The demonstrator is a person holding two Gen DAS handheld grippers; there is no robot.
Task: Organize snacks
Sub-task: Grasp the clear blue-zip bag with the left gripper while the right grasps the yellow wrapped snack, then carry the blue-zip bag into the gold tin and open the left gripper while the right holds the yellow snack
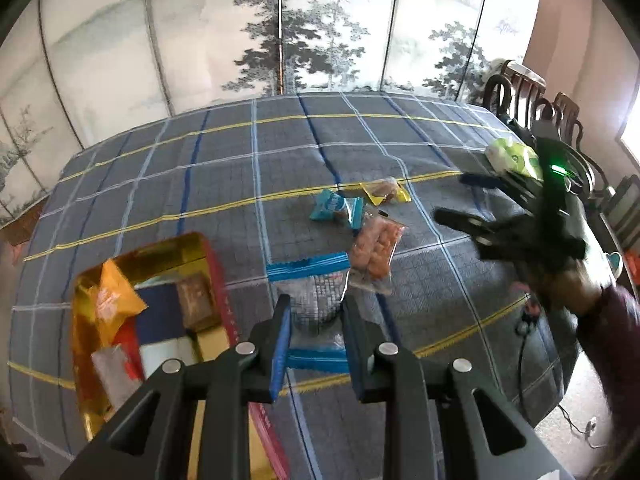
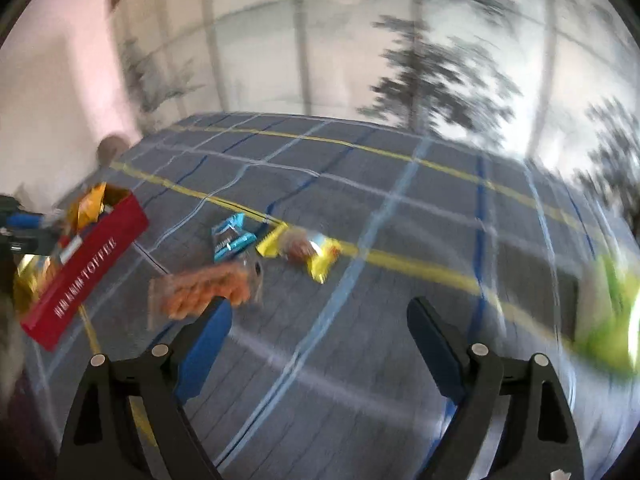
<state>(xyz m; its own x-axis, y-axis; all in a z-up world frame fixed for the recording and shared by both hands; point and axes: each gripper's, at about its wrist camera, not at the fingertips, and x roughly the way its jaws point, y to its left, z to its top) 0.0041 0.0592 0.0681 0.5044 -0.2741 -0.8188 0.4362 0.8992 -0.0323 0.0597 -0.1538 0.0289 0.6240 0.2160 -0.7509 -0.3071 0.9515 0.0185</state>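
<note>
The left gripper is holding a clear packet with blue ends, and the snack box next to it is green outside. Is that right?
Not quite. The left gripper does hold the clear packet with blue ends, but the snack box is red outside, with a gold lining; the right wrist view shows its red side.

The left wrist view looks down close over the red box (image 1: 216,280) at 8 o'clock; the right wrist view, blurred, faces the same tablecloth (image 2: 360,208), box at 9 o'clock.

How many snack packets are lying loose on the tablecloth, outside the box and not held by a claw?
3: a blue packet, a yellow packet right of it, an orange-filled clear packet nearer. The green bag far right is unclear.
</note>
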